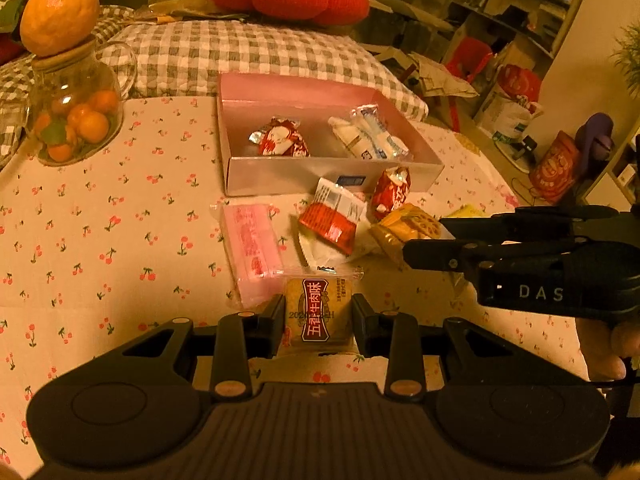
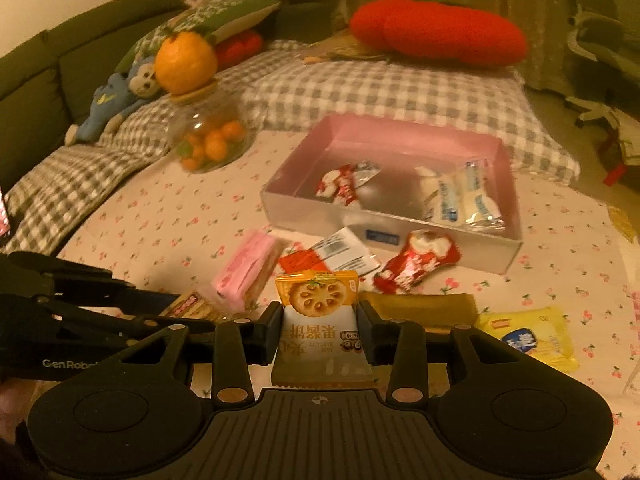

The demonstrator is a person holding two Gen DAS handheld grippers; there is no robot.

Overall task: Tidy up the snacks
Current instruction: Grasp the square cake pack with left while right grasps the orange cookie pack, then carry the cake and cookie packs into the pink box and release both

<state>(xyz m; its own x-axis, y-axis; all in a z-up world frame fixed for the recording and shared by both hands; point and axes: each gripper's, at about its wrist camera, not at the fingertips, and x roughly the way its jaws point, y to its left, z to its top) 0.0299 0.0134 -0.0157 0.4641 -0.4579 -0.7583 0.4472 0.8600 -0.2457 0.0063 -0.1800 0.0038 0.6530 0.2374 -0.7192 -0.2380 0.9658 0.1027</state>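
Two packets were pinched at once: the left gripper (image 1: pixel 318 316) clamped a beef-jerky packet (image 1: pixel 319 310) at lower centre, the right gripper (image 2: pixel 320 330) a jam-biscuit packet (image 2: pixel 318 320). Slick wrappers risked slipping free. Loose snacks, a pink wafer pack (image 1: pixel 252 240) leftmost, crowded the pink box (image 1: pixel 320 180) ahead, centre-right.

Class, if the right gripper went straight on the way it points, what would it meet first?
Probably the red-and-white wrapped snack lying just ahead of the right gripper, short of the pink box; depth is unclear.
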